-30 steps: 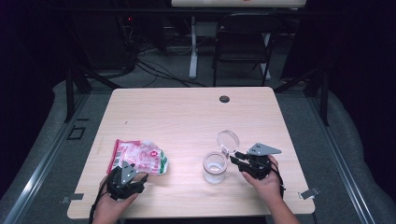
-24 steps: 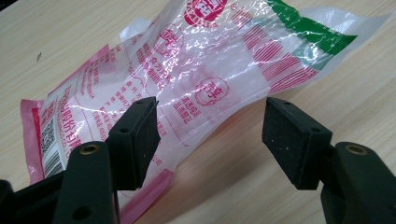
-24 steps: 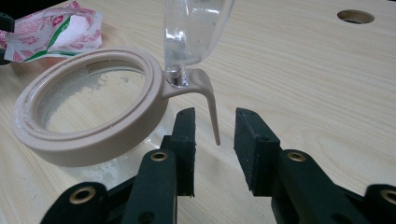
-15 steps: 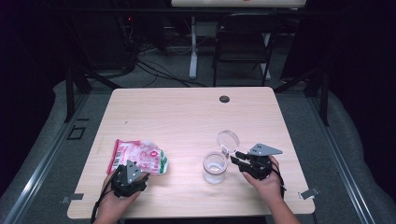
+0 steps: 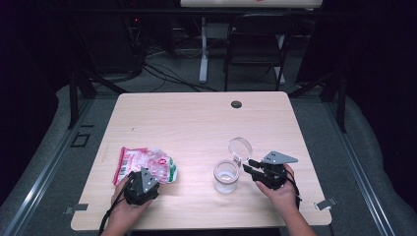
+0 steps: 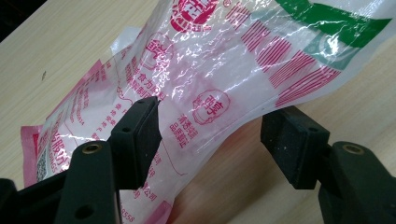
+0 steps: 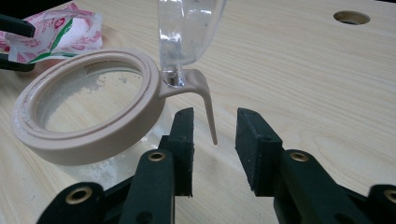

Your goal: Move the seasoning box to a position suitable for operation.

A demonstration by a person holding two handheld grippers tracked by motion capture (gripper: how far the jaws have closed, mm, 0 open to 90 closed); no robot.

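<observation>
A crinkled clear bag (image 5: pixel 147 161) with red print and a green corner lies at the table's front left. My left gripper (image 5: pixel 149 173) is at its near edge. In the left gripper view the jaws stand wide apart, and the bag (image 6: pixel 224 60) runs between them over the left pad without being pinched. A clear jar (image 5: pixel 226 176) with a beige rim (image 7: pixel 88 140) stands at the front right, its hinged lid (image 5: pixel 240 147) flipped up. My right gripper (image 5: pixel 247 165) is just right of it. Its jaws are apart on either side of the lid's beige tab (image 7: pixel 208 107), not touching it.
The wooden table (image 5: pixel 196 123) has a round cable hole (image 5: pixel 236 104) near its far edge. A dark chair (image 5: pixel 255 44) and cables sit on the floor beyond. The bag (image 7: pixel 60 32) lies past the jar in the right gripper view.
My left gripper has edged forward and slightly right onto the bag's near edge. The right gripper and the jar have stayed put.
</observation>
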